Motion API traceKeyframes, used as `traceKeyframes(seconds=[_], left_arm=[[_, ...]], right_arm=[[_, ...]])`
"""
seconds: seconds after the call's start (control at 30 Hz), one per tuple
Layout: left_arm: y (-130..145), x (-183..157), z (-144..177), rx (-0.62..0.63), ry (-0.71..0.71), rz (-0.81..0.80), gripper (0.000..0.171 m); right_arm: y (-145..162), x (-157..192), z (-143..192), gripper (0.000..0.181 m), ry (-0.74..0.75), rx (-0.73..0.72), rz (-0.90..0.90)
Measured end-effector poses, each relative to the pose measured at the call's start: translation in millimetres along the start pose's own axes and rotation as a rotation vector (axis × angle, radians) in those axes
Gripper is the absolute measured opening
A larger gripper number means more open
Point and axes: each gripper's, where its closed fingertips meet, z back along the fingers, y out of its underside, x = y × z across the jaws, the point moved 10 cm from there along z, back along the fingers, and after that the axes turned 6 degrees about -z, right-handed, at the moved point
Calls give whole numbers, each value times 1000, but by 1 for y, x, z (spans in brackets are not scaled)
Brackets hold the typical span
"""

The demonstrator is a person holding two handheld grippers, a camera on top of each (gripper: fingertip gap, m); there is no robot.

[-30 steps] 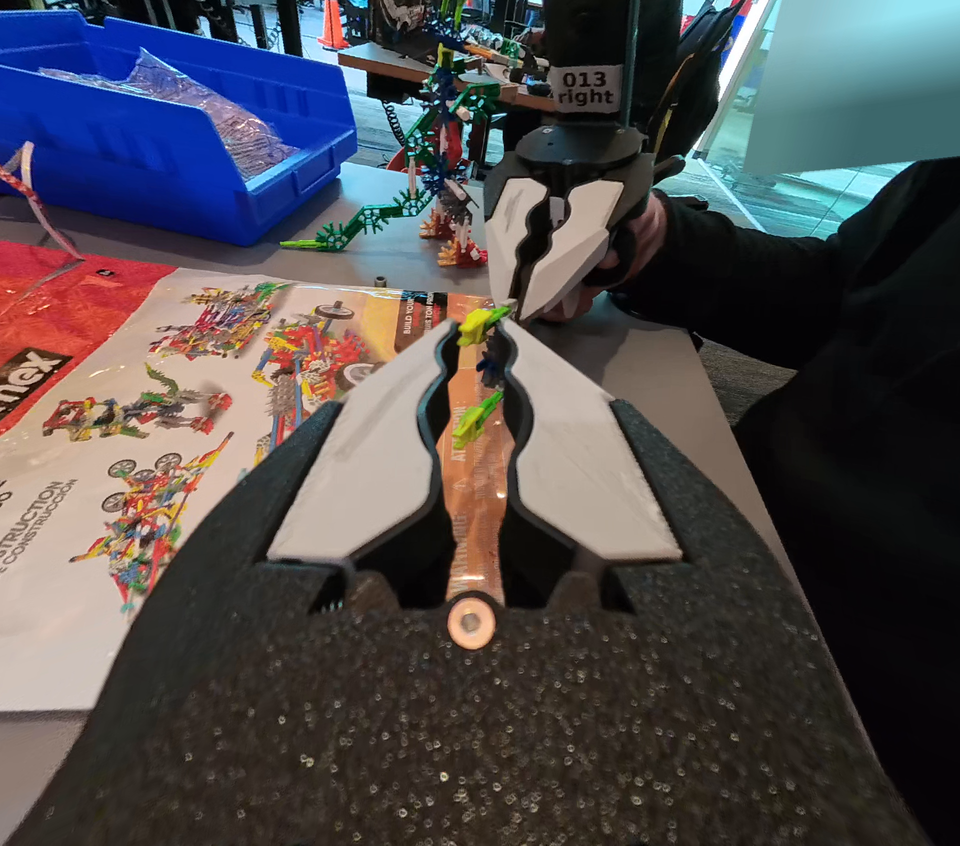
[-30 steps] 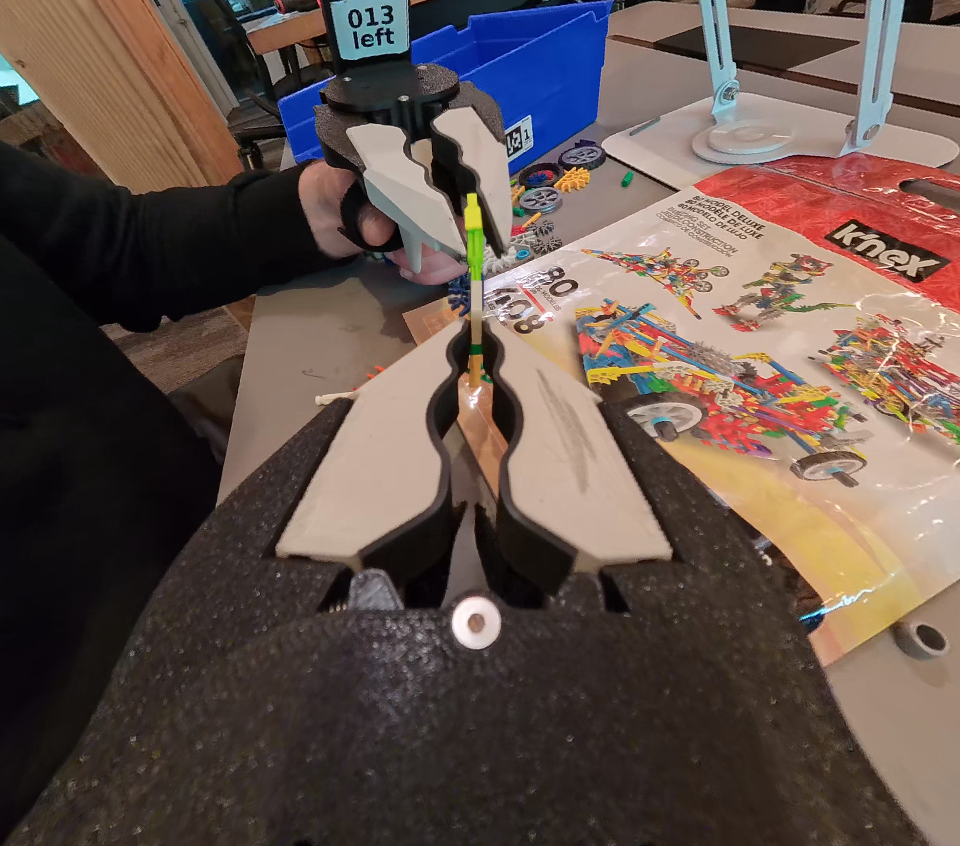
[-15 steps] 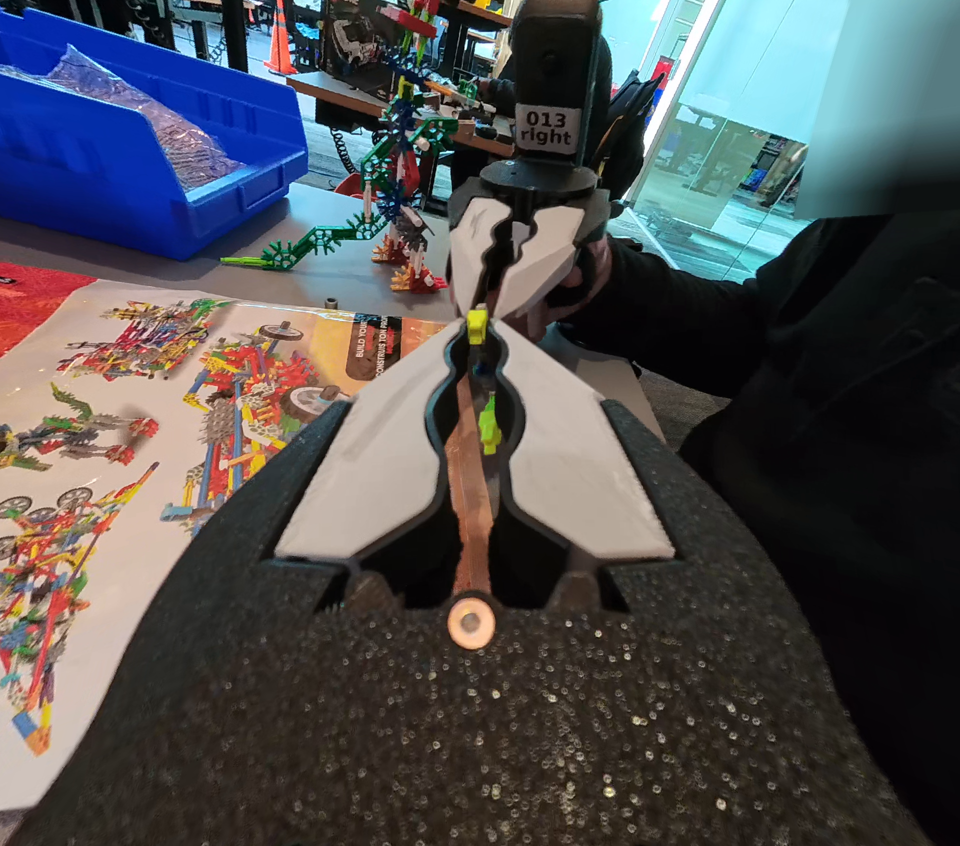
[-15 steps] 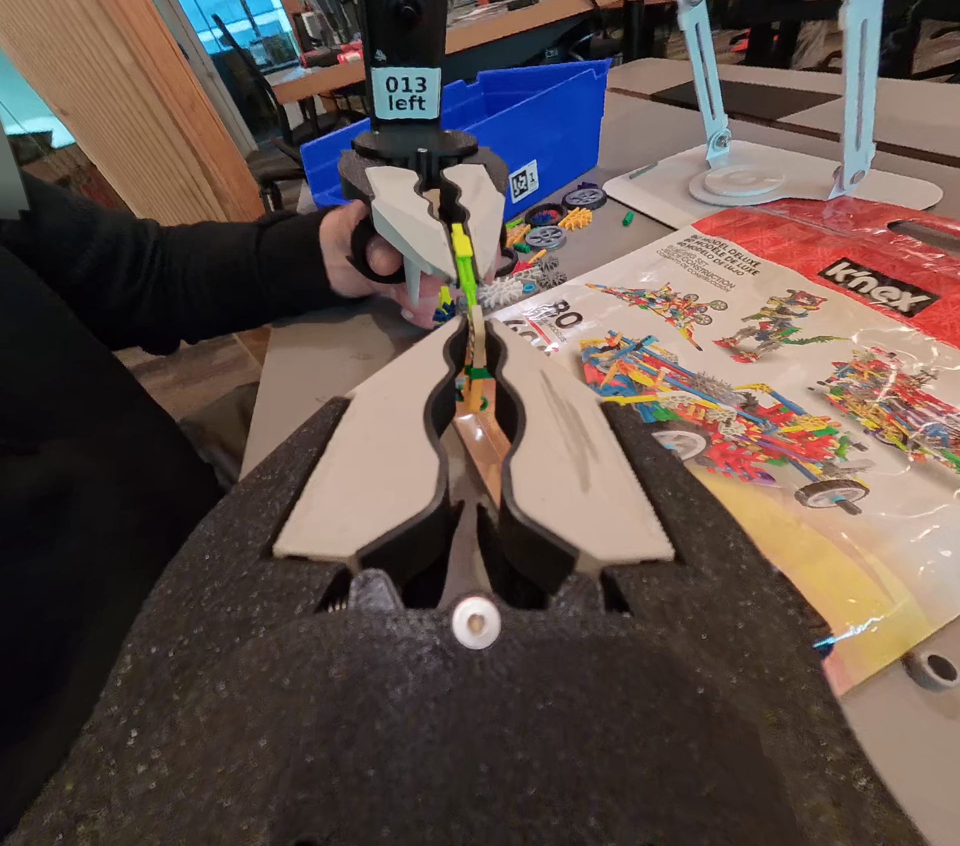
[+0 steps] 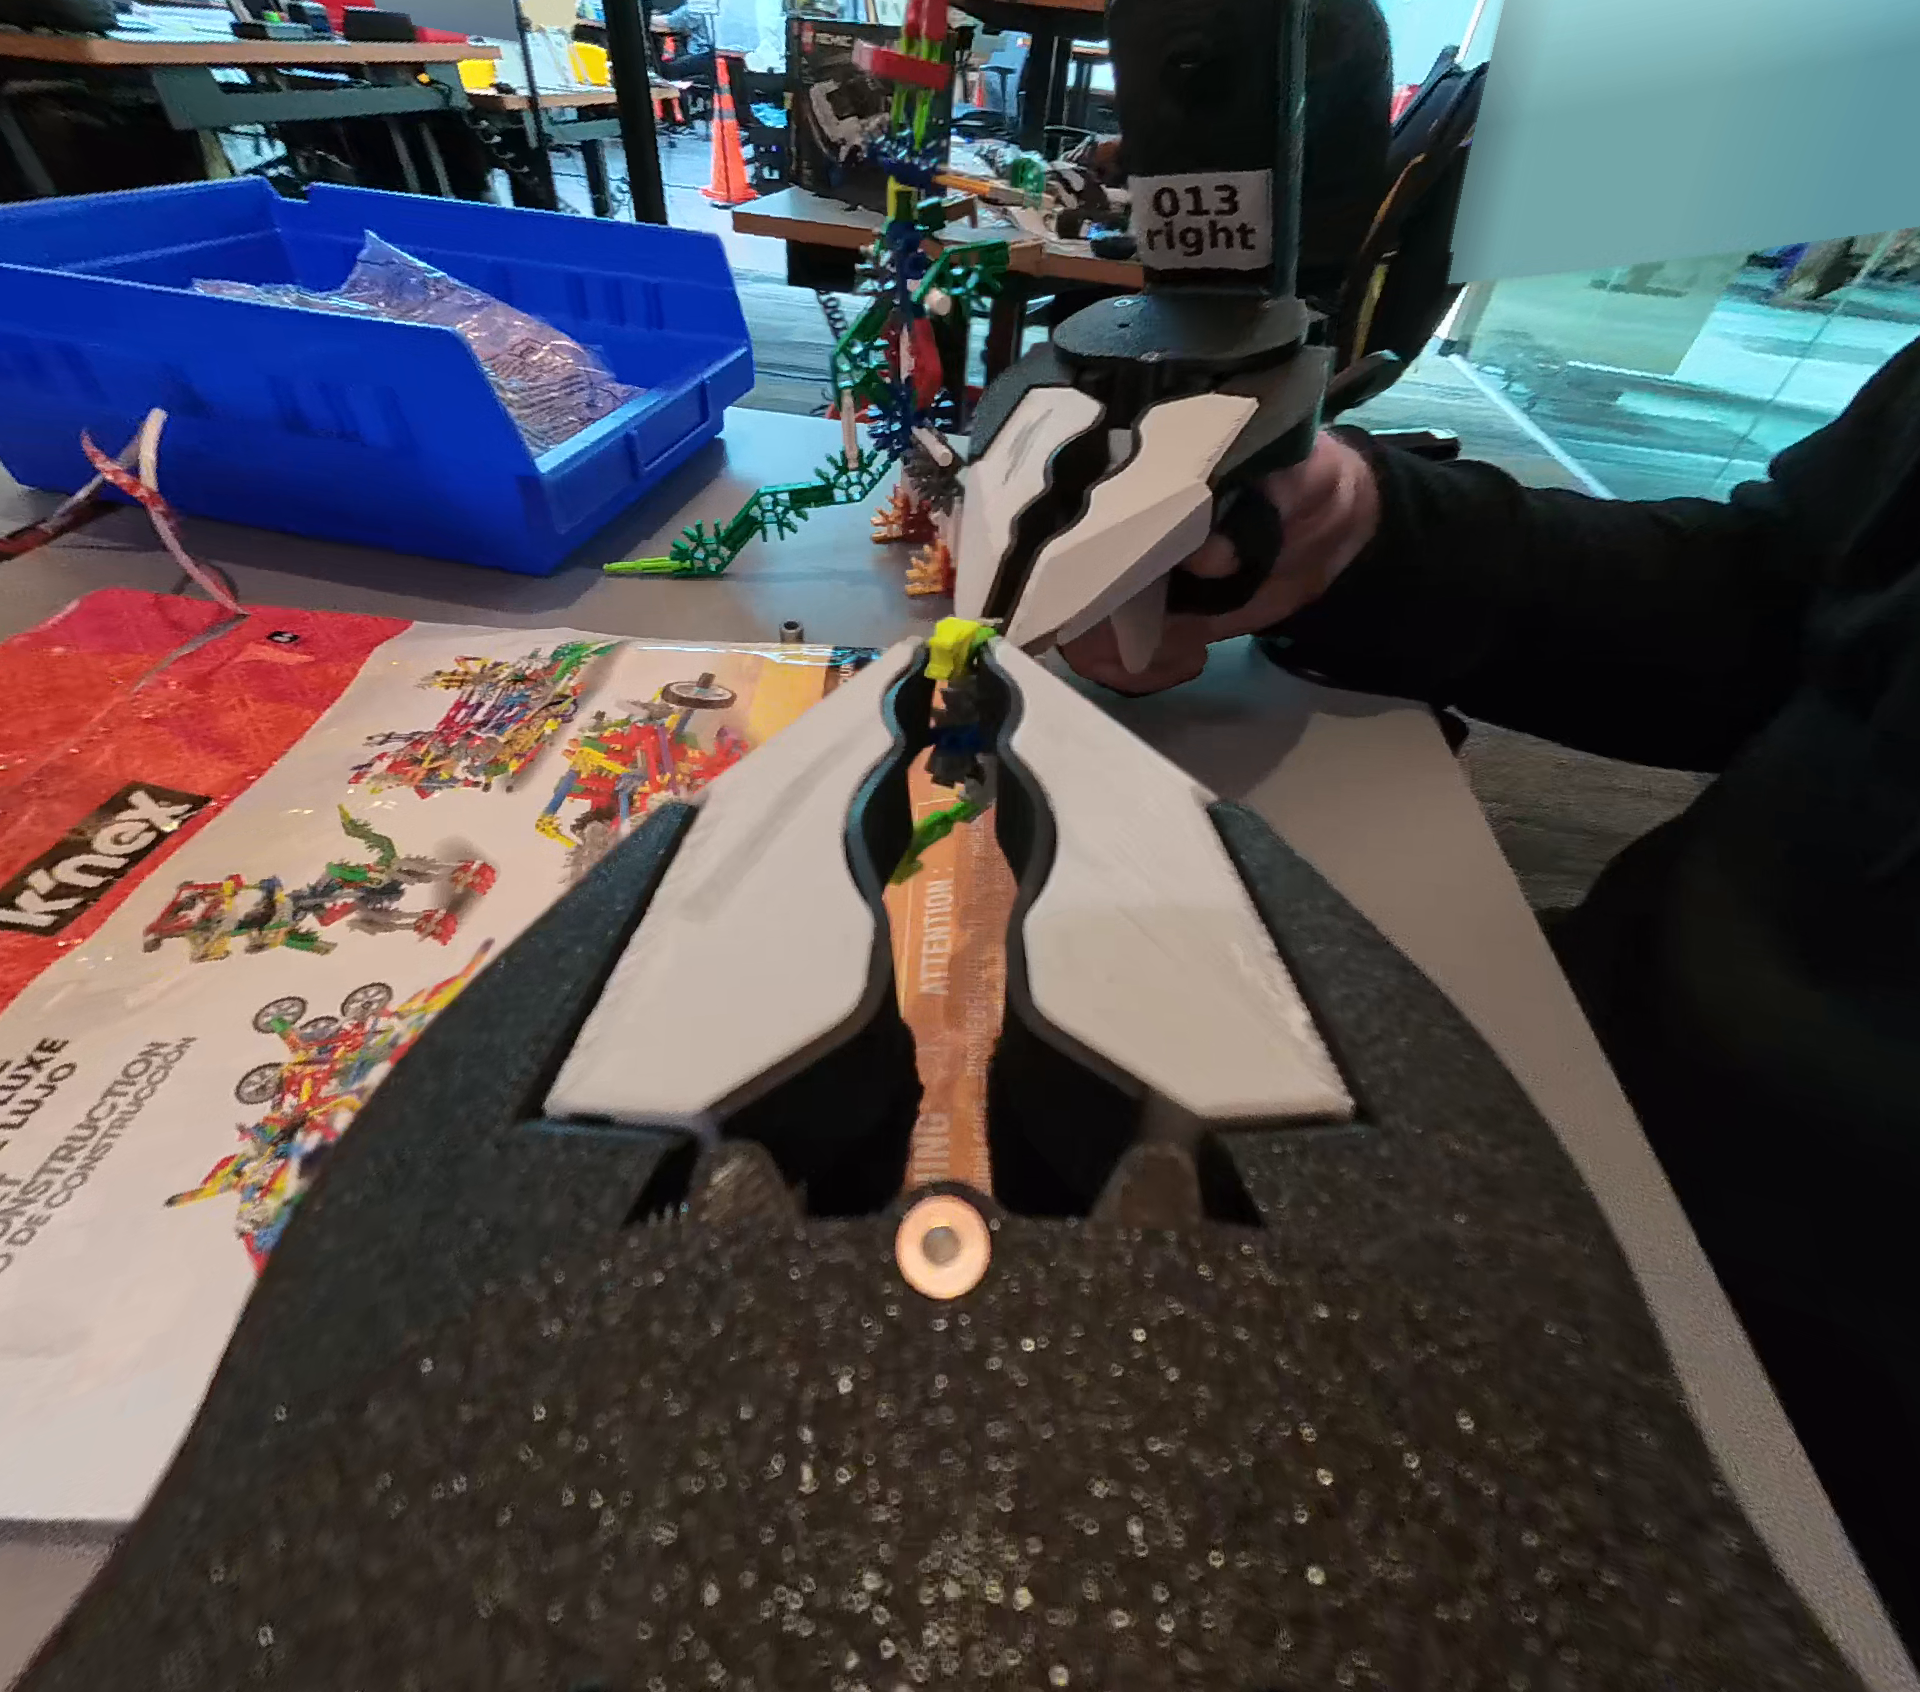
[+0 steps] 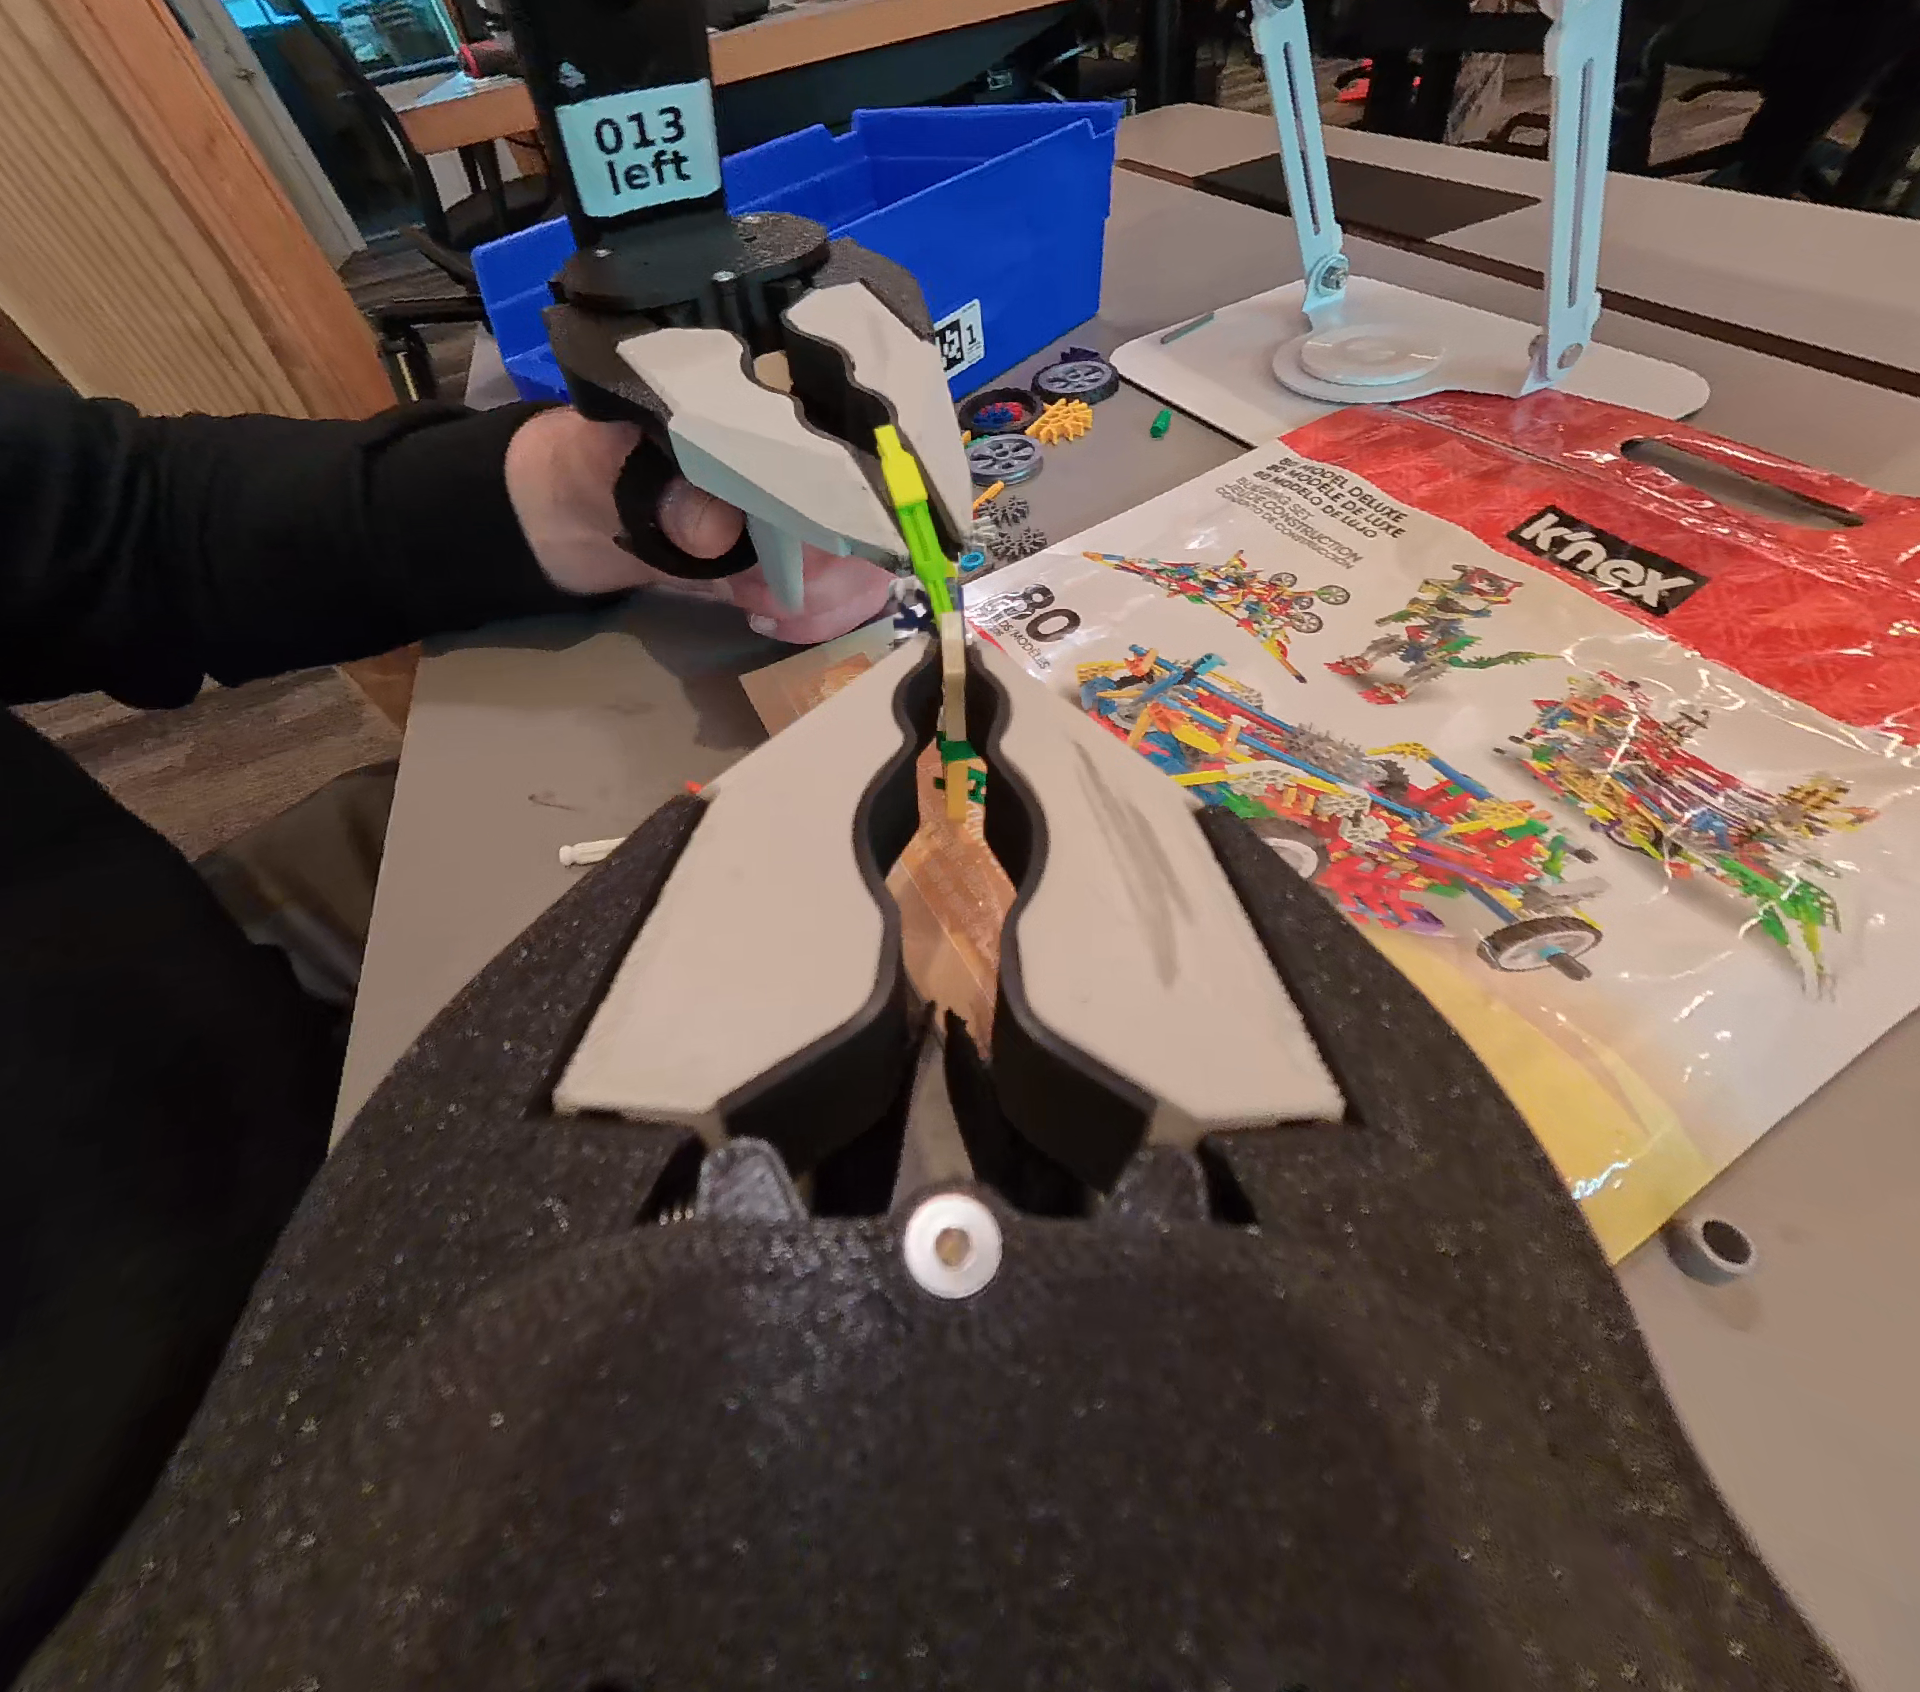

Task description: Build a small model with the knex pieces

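Both grippers hold one small rod assembly between them above the grey table (image 6: pixel 582 707). My left gripper (image 5: pixel 956 655) is shut on its lime-green rod (image 5: pixel 951 643), with blue and green connector parts (image 5: pixel 961 749) hanging between the fingers. In the right wrist view the left gripper (image 6: pixel 925 546) grips the green rod (image 6: pixel 920 536), which has a yellow tip (image 6: pixel 896 458). My right gripper (image 6: pixel 951 655) is shut on the tan end piece (image 6: pixel 951 686) of the same assembly. It faces the left gripper tip to tip in the left wrist view (image 5: pixel 987 626).
A printed plastic bag (image 6: pixel 1455 707) lies flat under the grippers. A blue bin (image 5: pixel 623 447) stands at the back beside a green rod-built model (image 5: pixel 894 354). Loose wheels and connectors (image 6: pixel 1029 427) and a white stand (image 6: pixel 1403 364) lie beyond. A person's sleeve (image 5: pixel 1610 603) is at the right. The tips of both grippers are at nearly the same place. From either gripper's tips it is about 20 cm to the green rod-built model (image 5: pixel 894 354).
Both grippers stay shut on the rod assembly. They have shifted and tilted together, and the green rod now leans more to the left in the right wrist view.
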Motion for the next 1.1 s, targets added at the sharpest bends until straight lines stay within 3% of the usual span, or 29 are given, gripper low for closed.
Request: traceKeyframes(seconds=[0.47,0.7,0.83,1.0,1.1], left_arm=[[-6,-13,-18,67,-251,-224,1],[-7,-32,-41,236,-479,-592,2],[-6,-37,-45,287,-531,-711,2],[-13,-23,-32,209,-419,-447,2],[-14,-18,-17,169,-320,-376,2]], right_arm=[[-1,-11,0,0,182,-21,-17],[0,-17,2,0,248,-32,-64],[-1,-17,2,0,247,-33,-61],[-3,-14,5,0,280,-34,3],[-3,-15,7,0,294,-33,7]])
